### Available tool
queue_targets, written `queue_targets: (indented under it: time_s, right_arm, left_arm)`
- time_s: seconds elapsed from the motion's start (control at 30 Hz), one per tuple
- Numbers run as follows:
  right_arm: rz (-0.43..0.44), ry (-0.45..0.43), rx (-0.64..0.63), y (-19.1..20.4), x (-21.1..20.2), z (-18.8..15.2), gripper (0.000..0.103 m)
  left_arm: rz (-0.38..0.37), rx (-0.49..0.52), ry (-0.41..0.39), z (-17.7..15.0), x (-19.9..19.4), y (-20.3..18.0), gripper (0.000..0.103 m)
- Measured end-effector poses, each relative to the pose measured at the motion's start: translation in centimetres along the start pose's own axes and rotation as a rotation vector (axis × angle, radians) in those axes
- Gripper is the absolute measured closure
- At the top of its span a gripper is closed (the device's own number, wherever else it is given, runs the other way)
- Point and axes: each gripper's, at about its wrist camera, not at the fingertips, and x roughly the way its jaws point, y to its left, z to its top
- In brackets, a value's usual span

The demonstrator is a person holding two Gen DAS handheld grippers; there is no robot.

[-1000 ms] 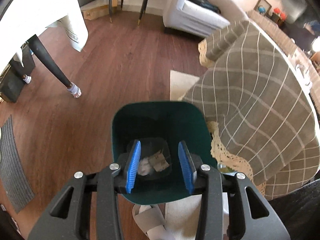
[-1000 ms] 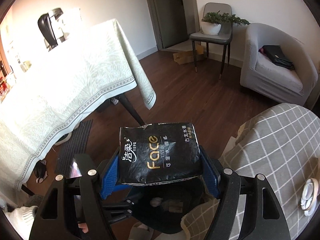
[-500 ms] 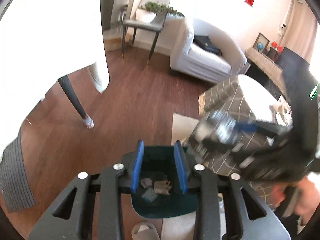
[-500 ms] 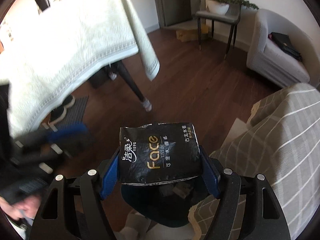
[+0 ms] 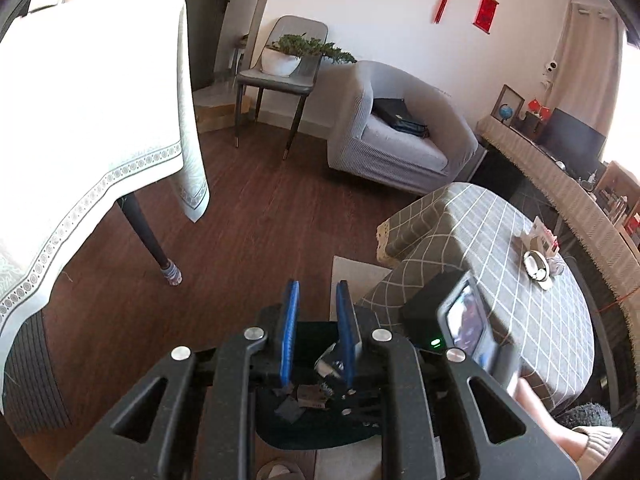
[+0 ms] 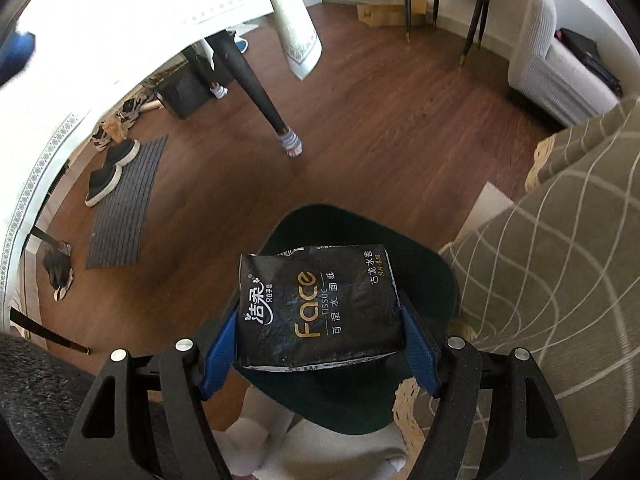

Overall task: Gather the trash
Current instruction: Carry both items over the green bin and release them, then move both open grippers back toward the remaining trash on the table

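Note:
My right gripper (image 6: 320,330) is shut on a black "Face" tissue pack (image 6: 320,304), its blue pads pressing both sides. The pack hangs right over the open dark green bin (image 6: 424,276) on the floor. In the left wrist view, my left gripper (image 5: 317,286) is well above the same bin (image 5: 320,436), where a few paper scraps (image 5: 310,394) lie. Its jaws are closing to a narrow gap with nothing between them. The right-hand device's housing (image 5: 460,320) shows just to the right of it.
A white-clothed dining table (image 5: 80,120) with a dark leg (image 6: 260,96) stands on the left. A grey checked coffee table (image 5: 520,260) is on the right. A grey armchair (image 5: 400,140) is at the back. A floor mat (image 6: 124,200) holds shoes (image 6: 108,172).
My left gripper has risen away from the bin, tilted up towards the room, and its jaws have narrowed. My right gripper has sunk towards the bin with the tissue pack and points more steeply down.

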Motion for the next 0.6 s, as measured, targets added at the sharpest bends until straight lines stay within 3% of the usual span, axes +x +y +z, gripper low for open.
queue_targets:
  time_s: [0.23,0.5,0.6]
  right_arm:
    - [-0.009,0.036,-0.017,-0.2,1.1,-1.4,0.018]
    - [0.025,0.014,-0.034,0.0,-0.6,-2.0,0.018]
    - [0.046,-0.033,-0.055,0.5,-2.7,-1.8,0.024]
  left_arm:
    - [-0.019,0.008,-0.024,0.4,-0.9,-1.0,0.084]
    - [-0.039,0.026,-0.062,1.4,-2.0,-2.6,0.084]
    - [-0.04,0.035,-0.074,1.7,-2.1,-3.2,0.083]
